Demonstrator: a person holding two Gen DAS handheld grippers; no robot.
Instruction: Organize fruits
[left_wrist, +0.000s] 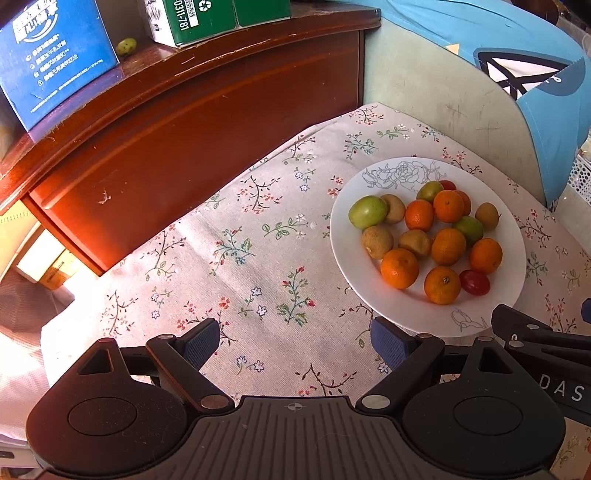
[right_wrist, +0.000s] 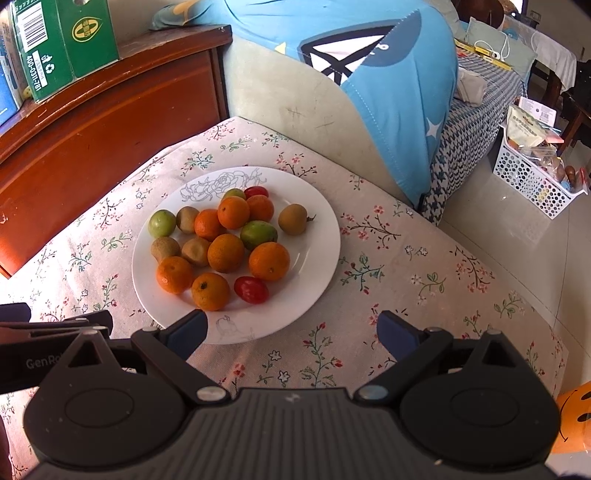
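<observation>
A white plate (left_wrist: 354, 258) (right_wrist: 314, 258) with a drawn rose sits on the floral tablecloth. It holds several small oranges (left_wrist: 399, 268) (right_wrist: 269, 261), green fruits (left_wrist: 368, 211) (right_wrist: 161, 223), brown longans (left_wrist: 377, 242) (right_wrist: 292, 219) and red cherry tomatoes (left_wrist: 474, 282) (right_wrist: 251, 290), all mixed. My left gripper (left_wrist: 295, 343) is open and empty above the cloth, left of the plate. My right gripper (right_wrist: 291, 330) is open and empty at the plate's near edge; its left finger (right_wrist: 188, 330) overlaps the rim.
A dark red wooden cabinet (left_wrist: 184, 122) stands at the back left, with a blue box (left_wrist: 55, 55), a green box (right_wrist: 62, 44) and one small green fruit (left_wrist: 126, 47) on top. A blue cushion (right_wrist: 388, 74) lies behind the table. A white basket (right_wrist: 532, 173) stands on the floor at right.
</observation>
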